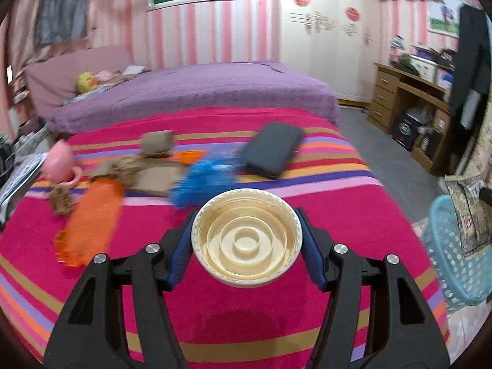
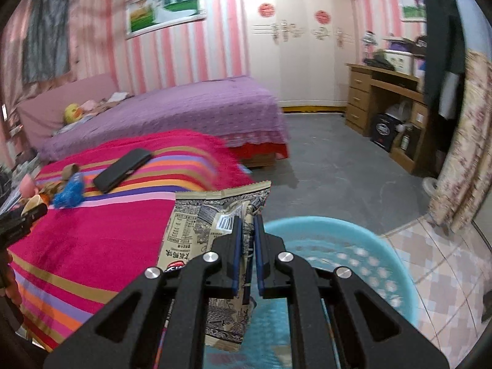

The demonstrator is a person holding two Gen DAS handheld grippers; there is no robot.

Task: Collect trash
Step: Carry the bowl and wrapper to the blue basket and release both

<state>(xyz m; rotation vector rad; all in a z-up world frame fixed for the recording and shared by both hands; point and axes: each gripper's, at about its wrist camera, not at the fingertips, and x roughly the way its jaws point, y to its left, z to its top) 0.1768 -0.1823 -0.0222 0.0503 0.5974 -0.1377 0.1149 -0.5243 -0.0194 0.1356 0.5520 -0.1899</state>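
both grippers: black plastic frames w/ silver screws, fingers (image 1: 181, 246) w/ blue pads.

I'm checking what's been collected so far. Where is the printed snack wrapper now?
In the right wrist view the snack wrapper is clamped in the right tongs, beside the striped bed's edge, over the blue basket.

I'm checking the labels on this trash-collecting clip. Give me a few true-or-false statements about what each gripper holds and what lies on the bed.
1. The left gripper holds a cream round lid. True.
2. The right gripper is empty. False: its fingers pinch a printed snack bag.
3. The basket is red. False: light blue.
4. A dark flat case lies on the striped blanket. True.
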